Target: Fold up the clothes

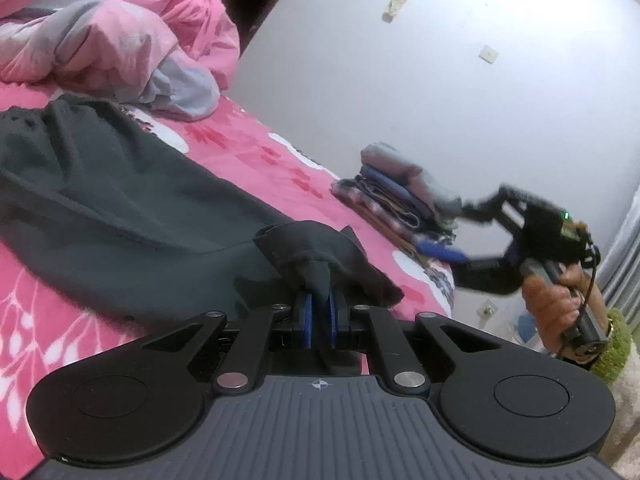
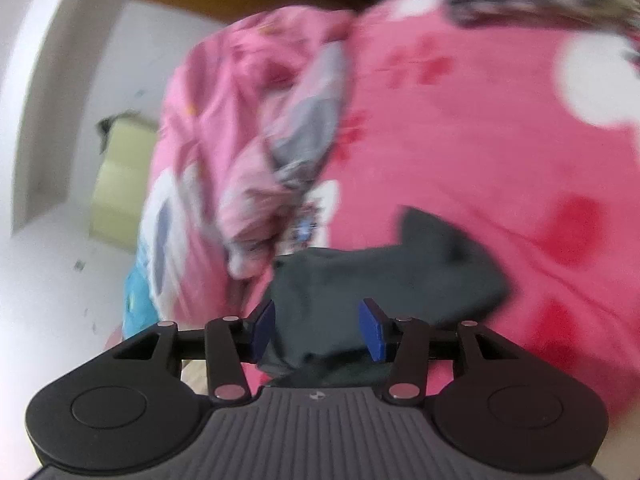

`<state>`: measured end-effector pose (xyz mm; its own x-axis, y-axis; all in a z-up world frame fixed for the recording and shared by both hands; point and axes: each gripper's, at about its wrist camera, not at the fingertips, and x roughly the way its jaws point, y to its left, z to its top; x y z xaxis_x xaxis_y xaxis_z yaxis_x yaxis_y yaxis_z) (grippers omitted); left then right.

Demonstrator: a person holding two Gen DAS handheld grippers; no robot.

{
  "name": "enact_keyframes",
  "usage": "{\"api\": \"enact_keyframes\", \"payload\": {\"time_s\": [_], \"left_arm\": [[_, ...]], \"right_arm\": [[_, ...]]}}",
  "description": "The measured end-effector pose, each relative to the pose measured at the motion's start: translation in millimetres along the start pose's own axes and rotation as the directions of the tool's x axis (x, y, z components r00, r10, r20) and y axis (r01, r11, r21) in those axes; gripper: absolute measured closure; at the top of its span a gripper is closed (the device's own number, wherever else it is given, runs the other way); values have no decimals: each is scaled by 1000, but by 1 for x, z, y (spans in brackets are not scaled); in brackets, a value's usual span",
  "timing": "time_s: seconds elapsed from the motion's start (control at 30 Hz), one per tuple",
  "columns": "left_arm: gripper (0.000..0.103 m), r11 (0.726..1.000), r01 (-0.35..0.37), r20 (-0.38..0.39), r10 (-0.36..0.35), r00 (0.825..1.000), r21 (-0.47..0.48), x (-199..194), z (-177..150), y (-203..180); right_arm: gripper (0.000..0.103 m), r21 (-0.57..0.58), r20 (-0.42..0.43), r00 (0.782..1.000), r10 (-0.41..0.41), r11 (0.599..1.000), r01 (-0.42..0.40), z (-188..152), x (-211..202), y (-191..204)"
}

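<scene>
Left wrist view: my left gripper point(image 1: 319, 312) is clamped on a bunched corner of the dark green garment point(image 1: 100, 208), which lies spread across the pink floral bedsheet point(image 1: 260, 152) near a stack of folded clothes point(image 1: 400, 200). My right gripper point(image 2: 318, 330) has its blue pads point(image 2: 370, 332) apart, the garment's dark cloth lying loose between them, pressed by neither.

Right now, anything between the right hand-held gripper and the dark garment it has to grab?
Nothing visible. The right hand-held gripper is open with the dark green garment already lying between its blue pads, not pinched. The left hand-held gripper is shut on another bunch of the same cloth. The folded pile sits off to the side.
</scene>
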<state>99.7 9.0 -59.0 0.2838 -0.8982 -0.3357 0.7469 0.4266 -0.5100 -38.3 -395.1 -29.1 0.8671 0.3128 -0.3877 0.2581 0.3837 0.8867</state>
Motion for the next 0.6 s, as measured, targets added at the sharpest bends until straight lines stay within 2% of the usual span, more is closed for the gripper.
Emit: {"api": "enact_keyframes", "payload": {"time_s": [0.13, 0.2, 0.27, 0.33, 0.4, 0.53, 0.6], "left_arm": [[97, 1000, -5, -4, 6, 1000, 22, 1, -1, -3], [97, 1000, -10, -3, 10, 1000, 25, 2, -2, -3], [96, 1000, -16, -4, 16, 1000, 26, 2, -3, -3], [96, 999, -22, -7, 22, 1000, 27, 3, -4, -2], [96, 999, -27, -12, 27, 1000, 25, 4, -4, -2], [96, 999, -32, -16, 32, 999, 20, 5, -4, 0], [96, 999, -31, -21, 31, 999, 23, 6, -4, -1]], "right_arm": [[45, 125, -77, 994, -74, 989, 83, -4, 2, -31], [39, 167, -125, 987, -105, 978, 125, -5, 12, -41], [38, 198, -158, 980, -119, 969, 150, -4, 24, -50], [38, 204, -156, 980, -125, 967, 155, 1, 34, -52], [38, 204, -129, 985, -119, 969, 143, 9, 42, -50], [38, 186, -1, 1000, -23, 982, 23, 34, 39, -39], [38, 171, 22, 1000, -1, 985, -3, 41, 39, -37]]}}
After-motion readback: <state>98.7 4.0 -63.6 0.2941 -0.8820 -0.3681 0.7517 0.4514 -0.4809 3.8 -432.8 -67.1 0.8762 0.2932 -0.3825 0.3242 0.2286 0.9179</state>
